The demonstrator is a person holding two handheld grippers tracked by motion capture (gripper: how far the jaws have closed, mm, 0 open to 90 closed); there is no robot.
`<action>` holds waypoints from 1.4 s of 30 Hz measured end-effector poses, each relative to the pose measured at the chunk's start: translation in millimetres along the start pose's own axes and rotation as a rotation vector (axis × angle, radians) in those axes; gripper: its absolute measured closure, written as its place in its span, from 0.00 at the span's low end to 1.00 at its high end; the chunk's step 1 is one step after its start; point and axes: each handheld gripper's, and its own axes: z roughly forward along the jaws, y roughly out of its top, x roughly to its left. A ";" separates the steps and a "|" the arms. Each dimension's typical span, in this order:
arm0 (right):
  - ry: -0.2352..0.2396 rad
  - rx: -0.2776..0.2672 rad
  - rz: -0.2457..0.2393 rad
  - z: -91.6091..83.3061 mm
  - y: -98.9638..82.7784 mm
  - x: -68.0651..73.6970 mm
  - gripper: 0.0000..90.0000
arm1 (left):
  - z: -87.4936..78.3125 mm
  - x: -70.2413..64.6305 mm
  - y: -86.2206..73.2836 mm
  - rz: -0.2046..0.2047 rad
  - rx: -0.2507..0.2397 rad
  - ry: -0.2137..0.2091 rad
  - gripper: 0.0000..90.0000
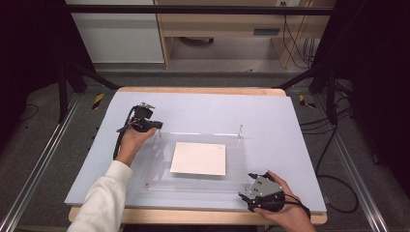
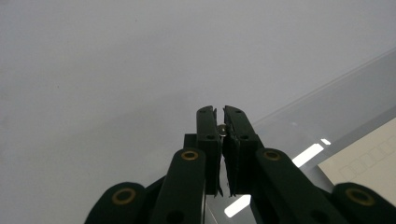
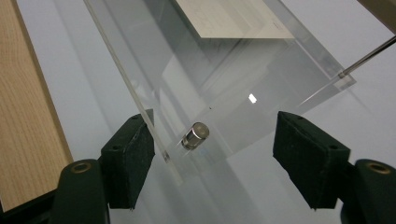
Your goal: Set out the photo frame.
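Observation:
A clear acrylic plate [image 1: 159, 181] lies flat on the grey mat with a white paper sheet [image 1: 198, 158] under its middle. My left gripper [image 1: 155, 126] reaches the plate's far left corner; in the left gripper view its jaws [image 2: 222, 122] are shut on a small silver stud [image 2: 222, 130]. At the plate's near right corner sits my right gripper [image 1: 247, 185]. In its own view it [image 3: 219, 140] stands open, with a short silver cylinder [image 3: 195, 136] on the plate corner [image 3: 243, 135] between the pads, untouched.
A thin metal pin [image 1: 240, 130] stands upright at the plate's far right corner and appears as a rod [image 3: 369, 58] in the right gripper view. The grey mat [image 1: 270, 116] covers a wooden table [image 1: 193, 216]. Black frame posts and cables flank the table.

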 end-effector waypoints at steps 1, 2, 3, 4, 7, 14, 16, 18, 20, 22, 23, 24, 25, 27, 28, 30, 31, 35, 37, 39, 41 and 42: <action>-0.002 -0.003 -0.004 -0.1 0.3 0.0 0.35 | -0.2 0.3 -0.1 0.005 0.000 0.002 0.94; -0.005 -0.007 -0.003 -0.3 0.7 0.0 0.37 | -0.4 0.2 -0.1 0.009 0.001 0.002 0.94; -0.009 -0.008 -0.003 -0.9 1.1 -0.5 0.37 | -0.3 0.2 -0.3 0.008 -0.001 0.003 0.94; -0.014 -0.012 -0.001 -1.1 1.6 -1.2 0.38 | -0.2 0.3 -0.4 0.006 -0.003 0.002 0.94; -0.017 -0.018 0.003 -1.6 1.6 -2.4 0.41 | 0.1 0.8 -0.4 0.000 -0.005 -0.002 0.94; -0.030 -0.028 -0.007 -3.5 3.4 -1.7 0.42 | 0.8 2.6 -0.1 -0.005 -0.010 -0.009 0.94; -0.029 -0.031 -0.004 -3.6 3.4 -1.9 0.42 | 0.8 2.8 0.4 -0.003 -0.006 -0.010 0.94; -0.032 -0.032 -0.007 -3.7 3.6 -1.9 0.40 | 1.1 2.9 0.7 -0.010 -0.005 -0.013 0.94; -0.040 -0.037 -0.008 -3.6 3.7 -2.6 0.37 | 1.6 3.1 1.3 -0.012 -0.003 -0.012 0.94; -0.042 -0.042 0.000 -3.4 3.9 -3.0 0.36 | 2.3 2.9 2.1 -0.013 -0.002 -0.008 0.94; -0.046 -0.045 -0.005 -3.3 3.9 -3.0 0.36 | 2.7 3.2 2.2 -0.015 -0.004 -0.009 0.94; -0.045 -0.047 -0.010 -3.0 4.0 -2.6 0.36 | 2.7 3.6 2.5 -0.015 -0.001 -0.012 0.94; -0.045 -0.052 -0.019 -2.2 4.0 -2.4 0.36 | 2.7 3.9 2.7 -0.014 0.001 -0.016 0.94; -0.044 -0.052 -0.029 -0.6 5.0 -1.2 0.37 | 2.7 4.3 2.8 -0.014 0.002 -0.018 0.94; -0.042 -0.054 -0.033 0.4 5.8 -0.7 0.37 | 2.9 4.4 2.9 -0.014 0.001 -0.018 0.94; -0.037 -0.056 -0.045 2.0 7.3 0.6 0.40 | 3.4 4.9 3.3 -0.017 0.001 -0.018 0.94; -0.036 -0.056 -0.050 2.6 7.9 1.2 0.42 | 3.6 5.3 3.6 -0.017 0.000 -0.017 0.94; -0.031 -0.061 -0.061 2.5 9.4 2.3 0.47 | 4.5 6.2 4.3 -0.020 -0.002 -0.016 0.94; -0.029 -0.067 -0.068 2.1 10.7 2.6 0.49 | 4.6 5.9 4.5 -0.019 -0.002 -0.013 0.94; -0.033 -0.072 -0.078 1.5 12.1 2.9 0.50 | 4.2 5.2 4.5 -0.015 -0.001 -0.007 0.94; -0.031 -0.069 -0.086 1.4 13.3 3.2 0.51 | 3.8 3.8 4.2 0.001 -0.003 0.001 0.93; -0.028 -0.068 -0.089 1.7 13.8 3.7 0.51 | 3.4 3.7 3.8 0.007 -0.008 0.016 0.91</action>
